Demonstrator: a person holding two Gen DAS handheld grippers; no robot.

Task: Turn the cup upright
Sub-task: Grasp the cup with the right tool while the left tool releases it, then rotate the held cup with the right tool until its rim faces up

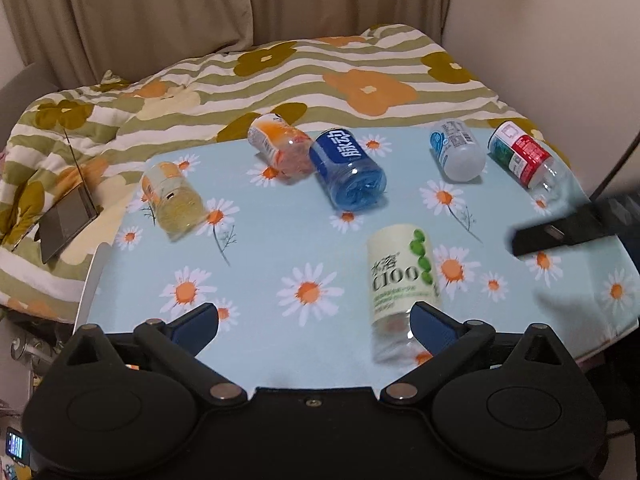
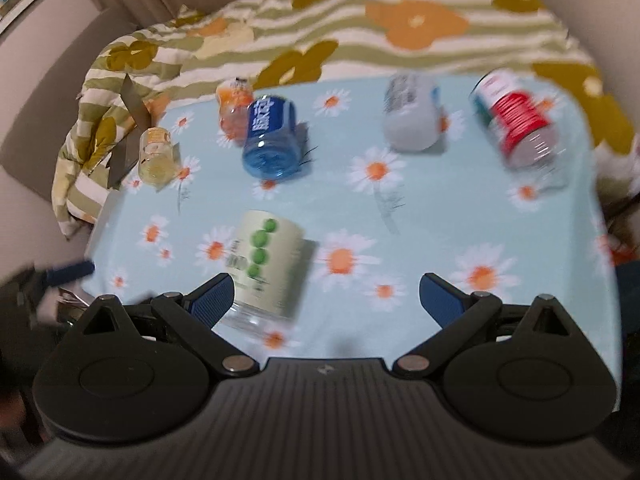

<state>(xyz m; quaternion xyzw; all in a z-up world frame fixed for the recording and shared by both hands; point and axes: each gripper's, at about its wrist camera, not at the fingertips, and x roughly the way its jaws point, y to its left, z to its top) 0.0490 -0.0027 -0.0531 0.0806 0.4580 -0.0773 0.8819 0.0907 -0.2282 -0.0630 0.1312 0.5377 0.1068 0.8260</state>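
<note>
Plainly, six cut-bottle cups lie on their sides on the daisy-print counter (image 1: 280, 240), and the nearest to both tools is the green-dotted cup (image 1: 402, 280), the one I judge the coming move turns on. Seen from the left wrist camera, the left tool (image 1: 314, 322) is spread wide and grips nothing; the cup lies at about one o'clock from its midpoint, its clear end tucked just beside or behind the right-hand blue pad (image 1: 432, 326), though whether they touch I cannot tell. Its long axis runs roughly twelve to six, away from the camera, the labelled end far and the clear end near. From the right wrist camera the right tool (image 2: 326, 294) is equally wide and empty, and the same cup (image 2: 266, 264) sits at about nine to ten o'clock, partly behind the left-hand pad (image 2: 212, 300). Each tool is therefore close, yet the cup stands off-centre for both, so either would need a sideways shift to bring the body between its pads. Further back, the blue cup (image 1: 350, 168), orange cup (image 1: 278, 148), yellow cup (image 1: 174, 200), white cup (image 1: 456, 154) and red cup (image 1: 524, 156) lie along ten to two o'clock, well apart from either tool.
</note>
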